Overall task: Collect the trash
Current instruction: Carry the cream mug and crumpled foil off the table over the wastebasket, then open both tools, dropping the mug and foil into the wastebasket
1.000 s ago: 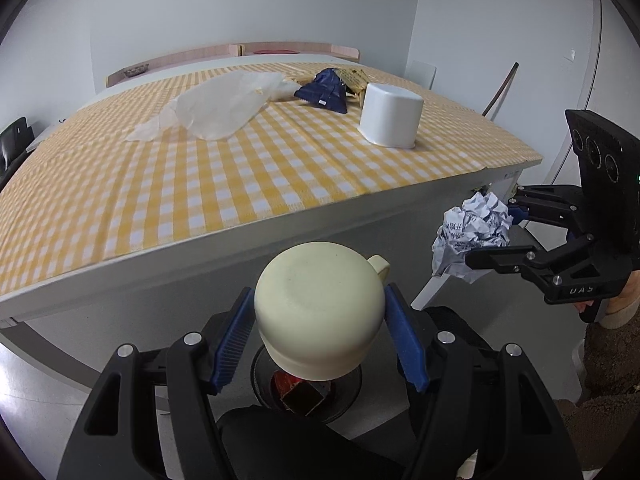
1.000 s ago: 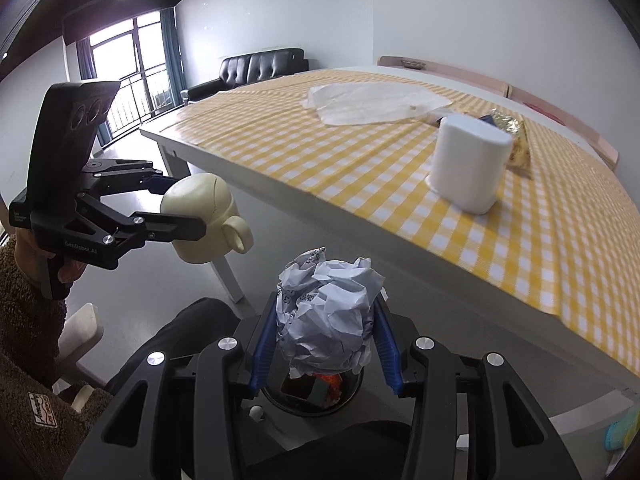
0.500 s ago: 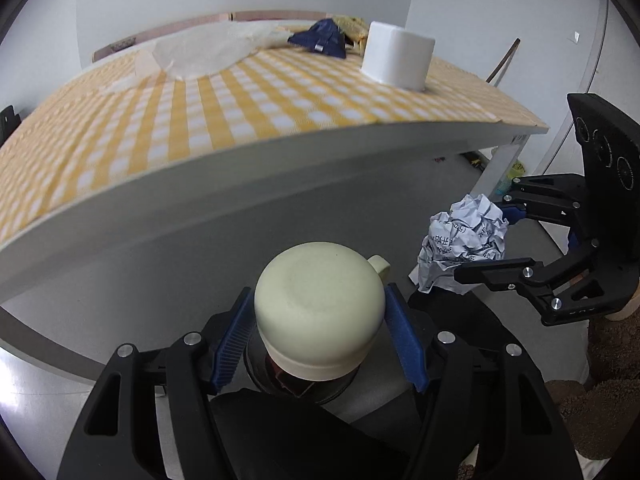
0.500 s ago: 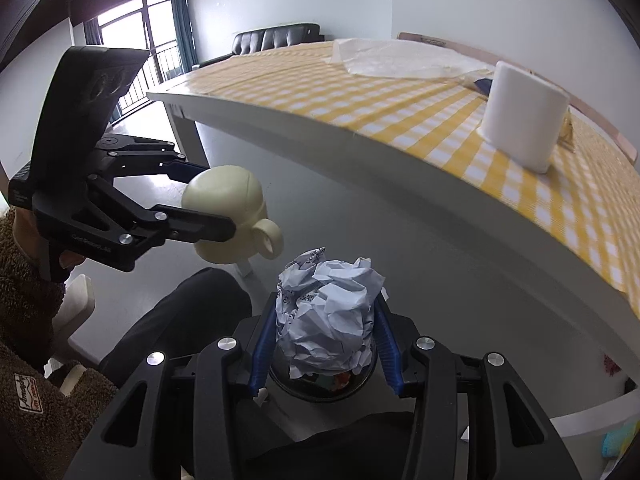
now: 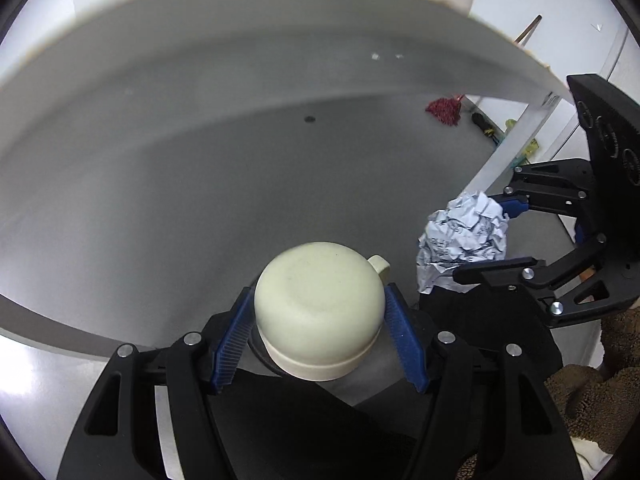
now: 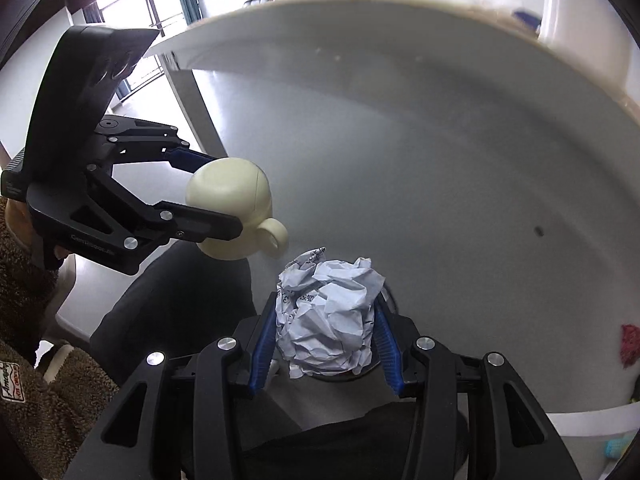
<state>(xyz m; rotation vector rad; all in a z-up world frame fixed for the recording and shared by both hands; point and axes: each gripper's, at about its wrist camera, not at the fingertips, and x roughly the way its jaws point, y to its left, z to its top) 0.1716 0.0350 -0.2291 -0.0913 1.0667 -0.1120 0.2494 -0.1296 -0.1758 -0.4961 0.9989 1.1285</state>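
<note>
Left wrist: cup (image 5: 318,310) clamped upside down in left gripper (image 5: 320,332), below table (image 5: 248,40) edge, probably over bin for dropping. Right wrist: paper ball (image 6: 328,314) pinched in right gripper (image 6: 326,340), low, likewise poised for release.

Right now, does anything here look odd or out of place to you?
One thing: the left gripper grips a cream mug turned bottom-outward. It looks whole, so it is odd among trash. The right gripper grips a crumpled paper ball, which fits. Nothing looks spilled or broken.
</note>
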